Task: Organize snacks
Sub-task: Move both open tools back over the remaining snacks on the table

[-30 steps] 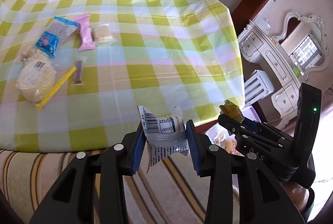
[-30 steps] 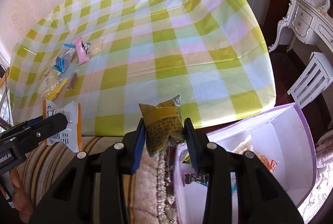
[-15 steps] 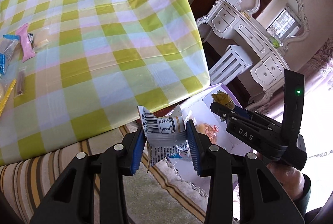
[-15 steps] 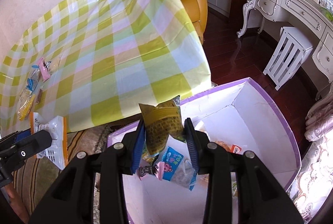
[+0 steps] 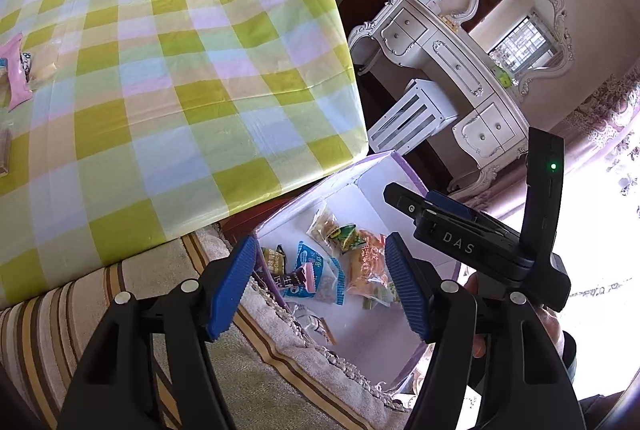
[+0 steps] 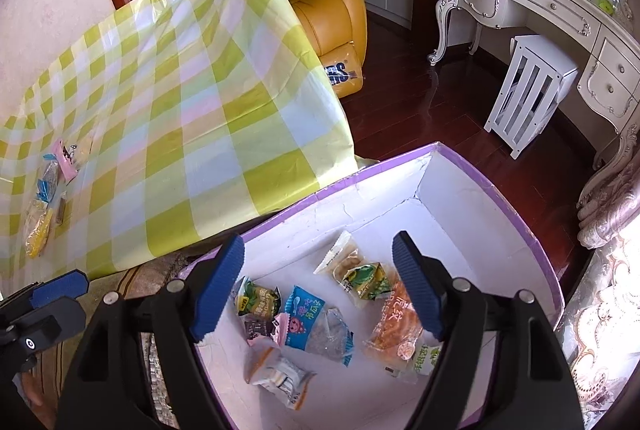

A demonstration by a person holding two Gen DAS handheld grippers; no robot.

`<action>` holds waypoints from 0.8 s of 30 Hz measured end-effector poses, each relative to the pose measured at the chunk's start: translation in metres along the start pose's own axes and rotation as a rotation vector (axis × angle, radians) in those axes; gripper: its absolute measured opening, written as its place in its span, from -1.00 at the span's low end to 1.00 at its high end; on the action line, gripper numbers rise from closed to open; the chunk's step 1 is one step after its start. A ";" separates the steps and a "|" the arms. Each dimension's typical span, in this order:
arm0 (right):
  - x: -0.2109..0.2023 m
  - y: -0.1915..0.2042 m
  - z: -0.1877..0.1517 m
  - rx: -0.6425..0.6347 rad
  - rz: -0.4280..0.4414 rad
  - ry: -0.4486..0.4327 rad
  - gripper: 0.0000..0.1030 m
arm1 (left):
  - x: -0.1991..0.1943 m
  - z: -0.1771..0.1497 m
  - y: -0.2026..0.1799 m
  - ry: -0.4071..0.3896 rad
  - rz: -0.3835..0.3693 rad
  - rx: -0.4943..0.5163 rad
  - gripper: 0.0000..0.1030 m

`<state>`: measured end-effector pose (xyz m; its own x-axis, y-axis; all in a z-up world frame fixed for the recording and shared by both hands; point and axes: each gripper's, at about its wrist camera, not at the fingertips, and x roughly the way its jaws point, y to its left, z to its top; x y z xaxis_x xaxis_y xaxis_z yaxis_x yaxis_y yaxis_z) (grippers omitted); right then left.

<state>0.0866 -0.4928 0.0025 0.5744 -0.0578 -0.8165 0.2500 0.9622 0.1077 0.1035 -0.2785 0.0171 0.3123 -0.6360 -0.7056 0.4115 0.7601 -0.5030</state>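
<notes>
Snacks in box below both grippers | left fingers opening, empty | right fingers opening, empty

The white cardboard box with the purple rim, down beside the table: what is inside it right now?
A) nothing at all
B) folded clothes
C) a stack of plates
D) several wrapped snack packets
D: the right wrist view shows wrapped snack packets scattered on the floor of the white cardboard box with the purple rim.
</notes>
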 end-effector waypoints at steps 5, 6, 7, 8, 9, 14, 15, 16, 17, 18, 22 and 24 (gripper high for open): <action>-0.001 0.016 -0.001 -0.010 0.026 0.006 0.49 | -0.012 0.002 0.009 -0.041 0.043 -0.011 0.37; -0.001 0.021 -0.002 -0.019 0.031 0.007 0.50 | -0.014 0.003 0.012 -0.048 0.054 -0.016 0.37; -0.001 0.025 -0.001 -0.026 0.036 0.008 0.50 | -0.016 0.003 0.016 -0.056 0.067 -0.022 0.37; -0.001 0.030 -0.001 -0.032 0.043 0.009 0.50 | -0.019 0.004 0.020 -0.064 0.081 -0.028 0.37; -0.002 0.034 -0.001 -0.034 0.052 0.011 0.50 | -0.022 0.005 0.024 -0.075 0.095 -0.033 0.37; -0.003 0.059 0.000 -0.040 0.105 0.026 0.51 | -0.042 0.007 0.052 -0.129 0.160 -0.084 0.37; -0.002 0.064 0.000 -0.044 0.114 0.030 0.51 | -0.046 0.007 0.058 -0.137 0.166 -0.100 0.37; -0.002 0.069 0.000 -0.048 0.124 0.035 0.51 | -0.050 0.006 0.065 -0.144 0.173 -0.118 0.37; -0.001 0.075 -0.001 -0.052 0.132 0.039 0.51 | -0.055 0.006 0.072 -0.151 0.181 -0.135 0.37; -0.001 0.081 -0.001 -0.056 0.139 0.044 0.51 | -0.059 0.004 0.080 -0.161 0.190 -0.154 0.37; -0.001 0.106 -0.004 -0.092 0.171 0.059 0.51 | -0.079 -0.002 0.109 -0.195 0.226 -0.232 0.37; 0.001 0.119 -0.007 -0.115 0.183 0.070 0.51 | -0.089 -0.006 0.123 -0.209 0.245 -0.271 0.37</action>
<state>0.1117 -0.3762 0.0110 0.5458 0.1351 -0.8269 0.0539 0.9792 0.1956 0.1213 -0.1274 0.0149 0.5515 -0.4245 -0.7181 0.0726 0.8820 -0.4656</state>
